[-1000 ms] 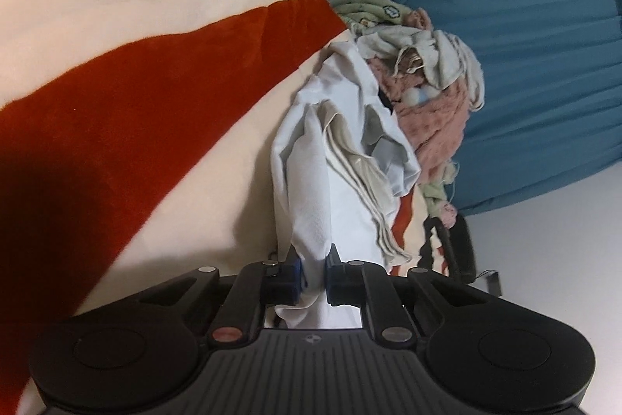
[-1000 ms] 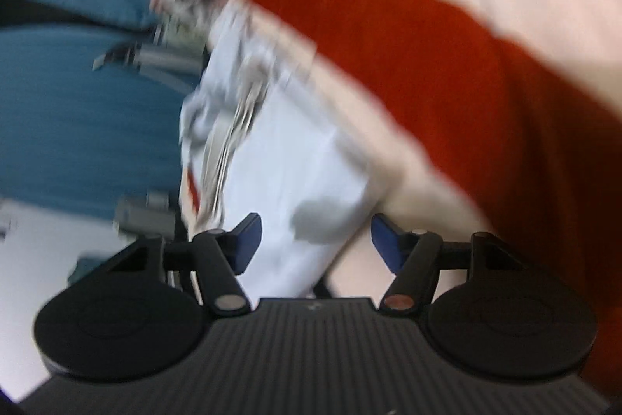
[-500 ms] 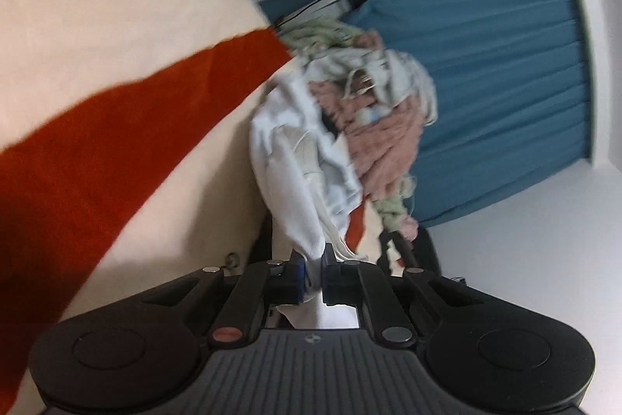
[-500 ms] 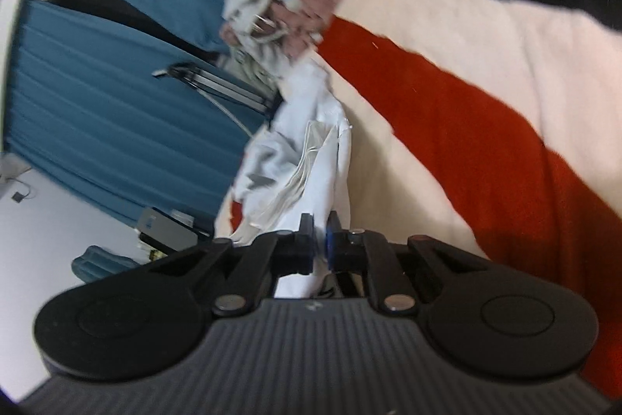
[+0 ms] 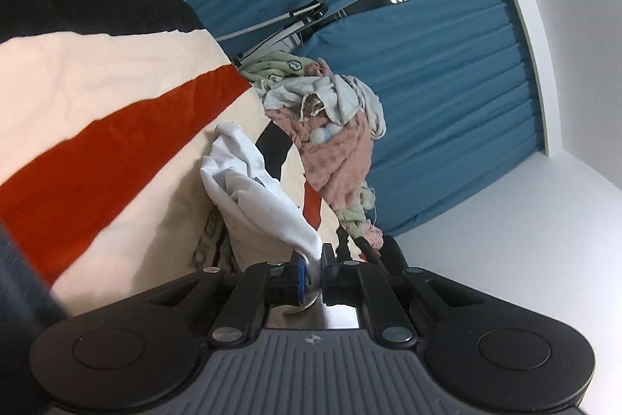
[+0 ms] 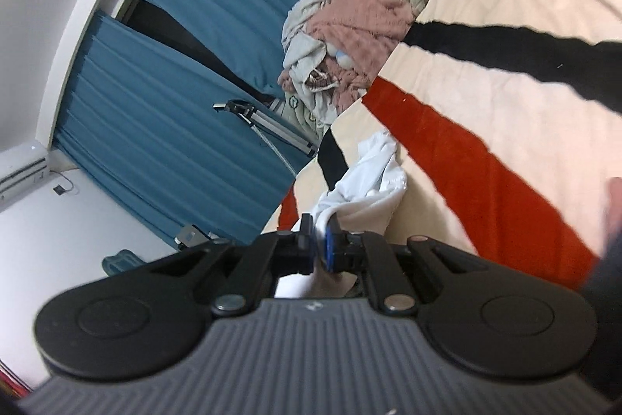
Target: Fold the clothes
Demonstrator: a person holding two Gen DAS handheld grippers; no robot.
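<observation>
A white garment [image 5: 256, 197] hangs stretched from my left gripper [image 5: 313, 269], which is shut on one edge of it. In the right wrist view the same white garment [image 6: 369, 181] runs into my right gripper [image 6: 319, 246], which is shut on another edge. The far end of the garment still touches the striped blanket [image 5: 97, 158]. Both views are tilted, with the bed rising on one side.
A pile of unfolded clothes [image 5: 334, 142], pink, grey and pale green, lies at the far end of the bed; it also shows in the right wrist view [image 6: 350, 37]. Blue curtains [image 5: 427, 84] hang behind. The red, cream and black blanket [image 6: 505, 104] covers the bed.
My right gripper closed on the white garment a second ago. Both grippers have since lifted and pulled back, drawing the garment up and away from the clothes pile.
</observation>
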